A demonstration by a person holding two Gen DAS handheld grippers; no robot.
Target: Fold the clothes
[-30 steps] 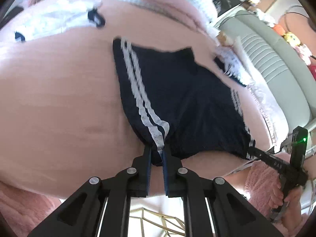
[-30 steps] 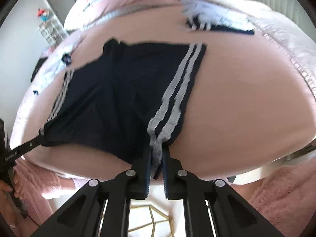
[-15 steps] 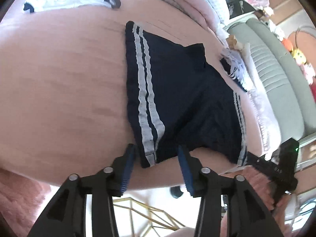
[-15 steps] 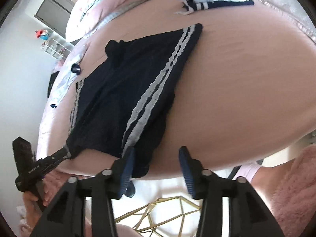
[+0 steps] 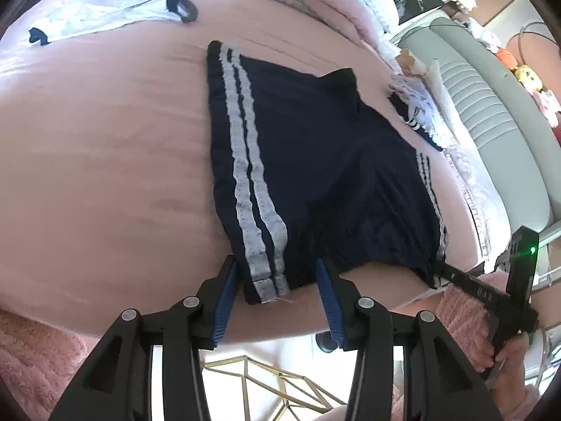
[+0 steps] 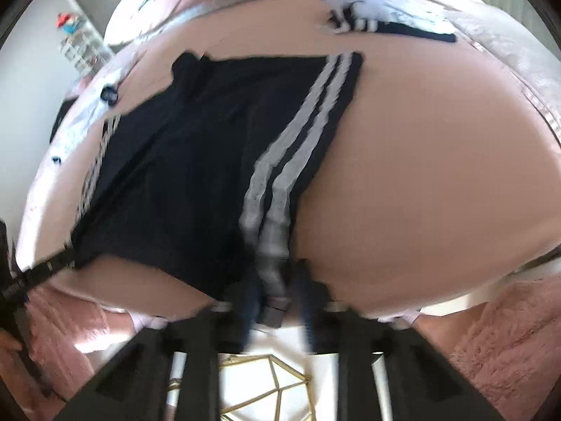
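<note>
The left gripper (image 5: 277, 301) has its jaws spread, one blue-padded finger on each side of the striped corner of the shorts (image 5: 315, 182). That corner lies loose between them at the near edge of the bed (image 5: 105, 175), touched by neither pad as far as the left wrist view shows. The gripper points level along the bed, low against its edge.

The right gripper (image 6: 277, 298) is motion-blurred in its own view. Its fingers stand a little apart with the other striped corner of the shorts between them; whether they pinch the cloth or have let it go cannot be told. In the left wrist view this gripper (image 5: 445, 273) shows from the side: its tips meet the far corner of the shorts' waistband, and a hand (image 5: 508, 354) grips the handle below and behind, with a green light on its body.

The shorts (image 6: 196, 161), dark navy with paired white stripes down each side, lie spread flat on the pink bed, waistband toward both grippers and hanging slightly over the edge, legs pointing away.

Past the shorts, farther up the bed, lie white garments with dark trim (image 5: 105, 10). A second white and navy piece (image 6: 378, 24) lies beyond the shorts on the right. Below the bed edge sits a pink fluffy rug (image 6: 508, 343).
</note>
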